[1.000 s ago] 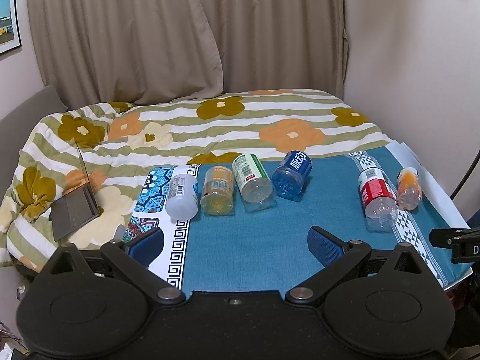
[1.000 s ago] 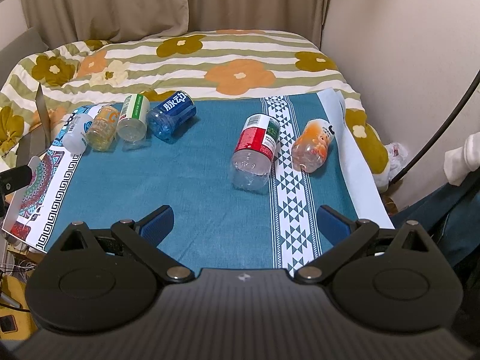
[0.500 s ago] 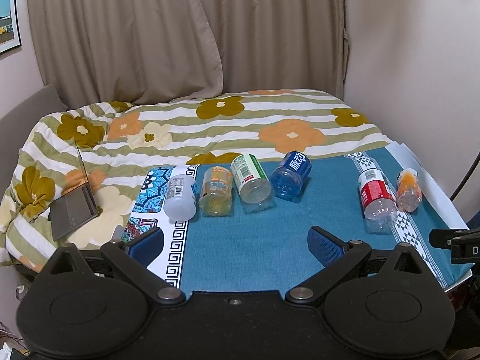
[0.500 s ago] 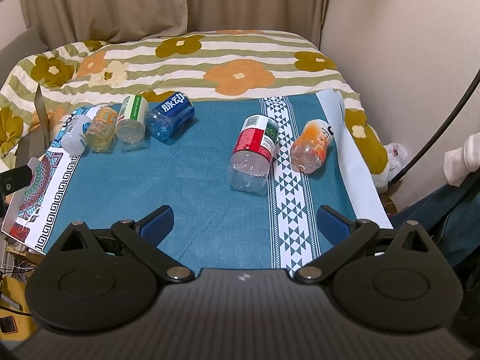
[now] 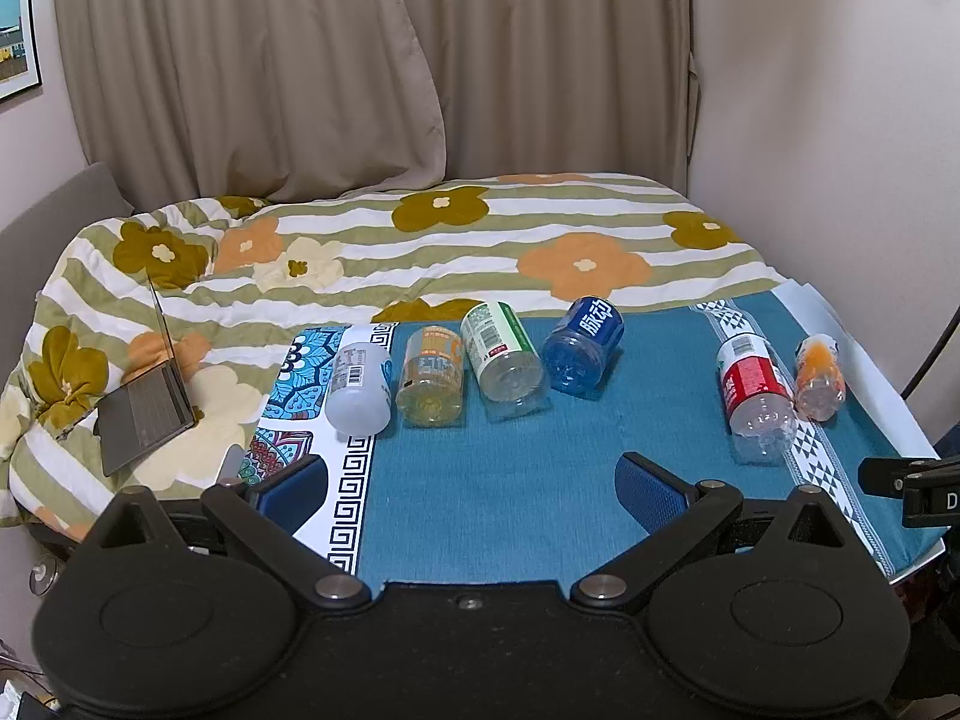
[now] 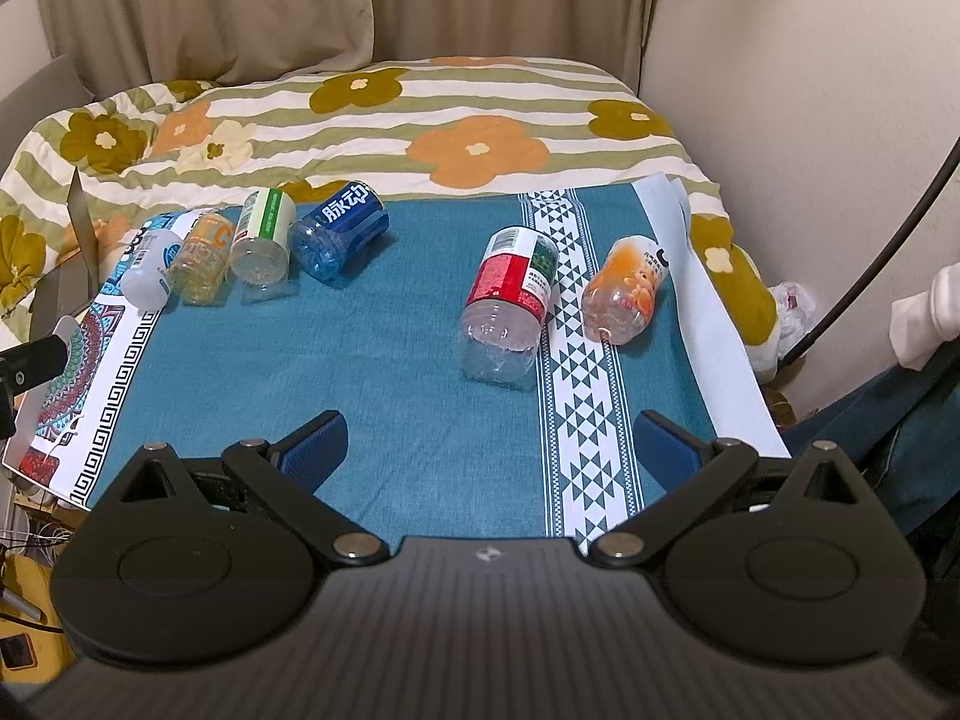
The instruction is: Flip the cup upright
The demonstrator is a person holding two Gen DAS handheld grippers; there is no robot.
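A: 6 cups lie on their sides on the teal cloth (image 5: 498, 498). How much room is there?

B: Plenty in the middle. A broad bare strip of woven cloth runs between the cups and both grippers. The cloth's right edge drops off just past the orange cup (image 6: 627, 288), and the floral quilt (image 5: 420, 258) begins right behind the far row.

A: Where are the cups against the grippers?

B: 4 sit in a row ahead of the left gripper (image 5: 471, 480): white cup (image 5: 359, 387), yellow cup (image 5: 431, 384), green-labelled cup (image 5: 504, 354), blue cup (image 5: 581, 345), all well apart from it. The red-labelled cup (image 6: 510, 297) and the orange cup lie ahead of the right gripper (image 6: 491, 447).

A: Are the jaws closed?

B: Both spread wide, holding nothing.

A: Materials?

B: Clear, ribbed plastic cylinders with printed labels; blue ridged finger pads.
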